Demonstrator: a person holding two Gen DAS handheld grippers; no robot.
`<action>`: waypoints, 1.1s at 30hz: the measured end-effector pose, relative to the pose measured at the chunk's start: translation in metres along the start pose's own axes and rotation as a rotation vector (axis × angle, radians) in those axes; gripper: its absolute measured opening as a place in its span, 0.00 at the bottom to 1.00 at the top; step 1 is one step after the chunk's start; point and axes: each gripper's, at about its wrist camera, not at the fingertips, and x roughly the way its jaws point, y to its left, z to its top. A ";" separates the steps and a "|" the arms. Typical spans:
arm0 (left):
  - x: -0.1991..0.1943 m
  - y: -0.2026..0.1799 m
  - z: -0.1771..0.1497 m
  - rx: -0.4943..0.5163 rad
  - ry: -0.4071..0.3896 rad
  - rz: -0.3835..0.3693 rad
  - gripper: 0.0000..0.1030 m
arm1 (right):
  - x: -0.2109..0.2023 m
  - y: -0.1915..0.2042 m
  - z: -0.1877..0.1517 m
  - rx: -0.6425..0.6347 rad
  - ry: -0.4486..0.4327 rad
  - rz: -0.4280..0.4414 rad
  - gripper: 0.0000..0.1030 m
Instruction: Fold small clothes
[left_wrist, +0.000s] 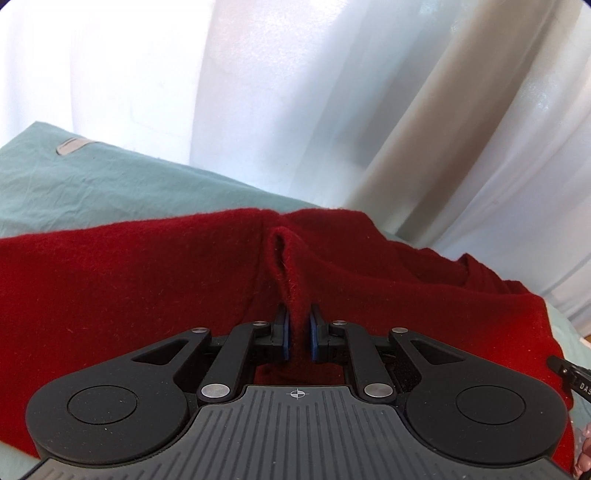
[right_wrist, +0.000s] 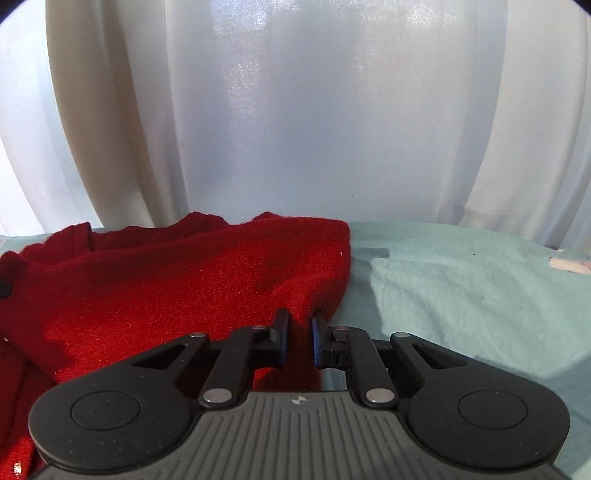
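Note:
A red knit garment lies spread on a pale green sheet. My left gripper is shut on a raised fold of the red garment that runs up between its blue pads. In the right wrist view the same red garment fills the left half. My right gripper is shut on its right edge, with cloth pinched between the jaws. The tip of the other gripper shows at the right edge of the left wrist view.
White curtains hang close behind the sheet-covered surface. The pale green sheet extends to the right of the garment. A small white object lies at the far right. A grey tab sits on the sheet at far left.

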 end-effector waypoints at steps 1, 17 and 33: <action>0.004 -0.001 -0.001 0.011 0.009 0.017 0.12 | 0.003 0.001 -0.001 -0.009 0.002 -0.014 0.11; -0.004 0.009 -0.023 -0.044 0.040 0.051 0.35 | -0.027 0.075 -0.022 -0.279 -0.029 0.164 0.18; -0.115 0.148 -0.075 -0.543 -0.151 0.045 0.98 | -0.085 0.064 -0.051 -0.171 -0.077 0.219 0.61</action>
